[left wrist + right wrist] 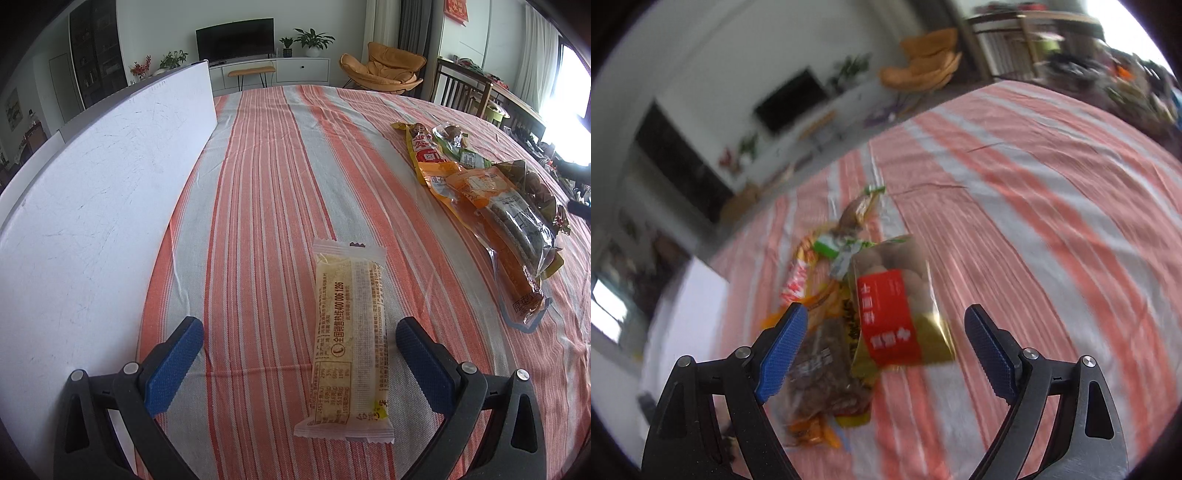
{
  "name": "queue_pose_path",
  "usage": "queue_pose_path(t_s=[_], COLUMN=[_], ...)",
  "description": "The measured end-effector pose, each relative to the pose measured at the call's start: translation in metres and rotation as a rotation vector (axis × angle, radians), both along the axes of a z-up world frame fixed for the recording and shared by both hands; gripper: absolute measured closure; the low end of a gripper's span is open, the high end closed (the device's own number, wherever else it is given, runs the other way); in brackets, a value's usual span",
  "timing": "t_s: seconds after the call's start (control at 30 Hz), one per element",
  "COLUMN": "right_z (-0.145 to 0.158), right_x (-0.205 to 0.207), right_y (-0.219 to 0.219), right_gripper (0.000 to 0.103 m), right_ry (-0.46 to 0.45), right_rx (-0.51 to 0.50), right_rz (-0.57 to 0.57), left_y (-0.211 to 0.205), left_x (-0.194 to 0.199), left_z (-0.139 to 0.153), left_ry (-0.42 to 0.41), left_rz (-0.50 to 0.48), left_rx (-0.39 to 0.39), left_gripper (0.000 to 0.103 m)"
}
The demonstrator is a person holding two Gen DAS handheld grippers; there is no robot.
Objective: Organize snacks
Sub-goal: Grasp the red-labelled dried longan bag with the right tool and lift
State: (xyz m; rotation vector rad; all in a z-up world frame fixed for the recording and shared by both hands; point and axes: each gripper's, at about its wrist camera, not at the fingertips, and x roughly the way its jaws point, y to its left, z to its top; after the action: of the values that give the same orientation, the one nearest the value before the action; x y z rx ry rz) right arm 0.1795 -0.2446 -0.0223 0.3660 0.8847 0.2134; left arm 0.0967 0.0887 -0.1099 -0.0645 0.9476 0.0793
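Blue-padded left hand-held gripper (pixel 299 354) stands wide open and empty astride the pale snack bar (pixel 347 343) lying lengthwise between its fingers on the striped desk (pixel 258 184); centring before closing should avoid crushing the wrapper.

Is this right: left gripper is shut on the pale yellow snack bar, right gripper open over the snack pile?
Not quite. The left gripper is open: in the left wrist view its jaws stand apart on either side of the pale yellow snack bar, which lies flat on the striped cloth. The right gripper is open over the snack pile.
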Motion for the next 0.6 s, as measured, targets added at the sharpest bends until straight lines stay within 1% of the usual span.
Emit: queue_pose_path(t_s=[0.07, 0.1, 0.13, 0.17, 0.2, 0.23, 0.27, 0.3, 0.33, 0.37, 0.5, 0.6], right_z=[-0.006, -0.014, -0.021, -0.027, -0.034, -0.037, -0.037, -0.037, -0.035, -0.031, -0.015, -0.009], right_x=[0.021, 0.036, 0.045, 0.050, 0.056, 0.055, 0.052, 0.047, 0.040, 0.029, -0.033, -0.085], right_y=[0.014, 0.022, 0.027, 0.029, 0.031, 0.031, 0.028, 0.025, 0.021, 0.015, -0.003, -0.010], right_gripper=[0.014, 0.015, 0.015, 0.018, 0.023, 0.031, 0.037, 0.043, 0.044, 0.049, 0.048, 0.048], right_ry=[0.052, 0.103, 0.138, 0.168, 0.203, 0.204, 0.189, 0.184, 0.176, 0.157, 0.057, 0.018], right_rx=[-0.088, -0.124, -0.142, -0.154, -0.170, -0.166, -0.125, -0.104, -0.095, -0.104, -0.122, -0.133], right_rz=[0.045, 0.067, 0.075, 0.081, 0.080, 0.070, 0.064, 0.043, 0.026, -0.014, -0.137, -0.229], left_y=[0.000, 0.000, 0.000, 0.000, 0.000, 0.000, 0.000, 0.000, 0.000, 0.000, 0.000, 0.000], left_x=[0.000, 0.000, 0.000, 0.000, 0.000, 0.000, 0.000, 0.000, 0.000, 0.000, 0.000, 0.000], left_z=[0.000, 0.000, 0.000, 0.000, 0.000, 0.000, 0.000, 0.000, 0.000, 0.000, 0.000, 0.000], left_ry=[0.000, 0.000, 0.000, 0.000, 0.000, 0.000, 0.000, 0.000, 0.000, 0.000, 0.000, 0.000], left_rz=[0.000, 0.000, 0.000, 0.000, 0.000, 0.000, 0.000, 0.000, 0.000, 0.000, 0.000, 0.000], left_rx=[0.000, 0.000, 0.000, 0.000, 0.000, 0.000, 0.000, 0.000, 0.000, 0.000, 0.000, 0.000], left_gripper=[0.000, 0.000, 0.000, 0.000, 0.000, 0.000, 0.000, 0.000, 0.000, 0.000, 0.000, 0.000])
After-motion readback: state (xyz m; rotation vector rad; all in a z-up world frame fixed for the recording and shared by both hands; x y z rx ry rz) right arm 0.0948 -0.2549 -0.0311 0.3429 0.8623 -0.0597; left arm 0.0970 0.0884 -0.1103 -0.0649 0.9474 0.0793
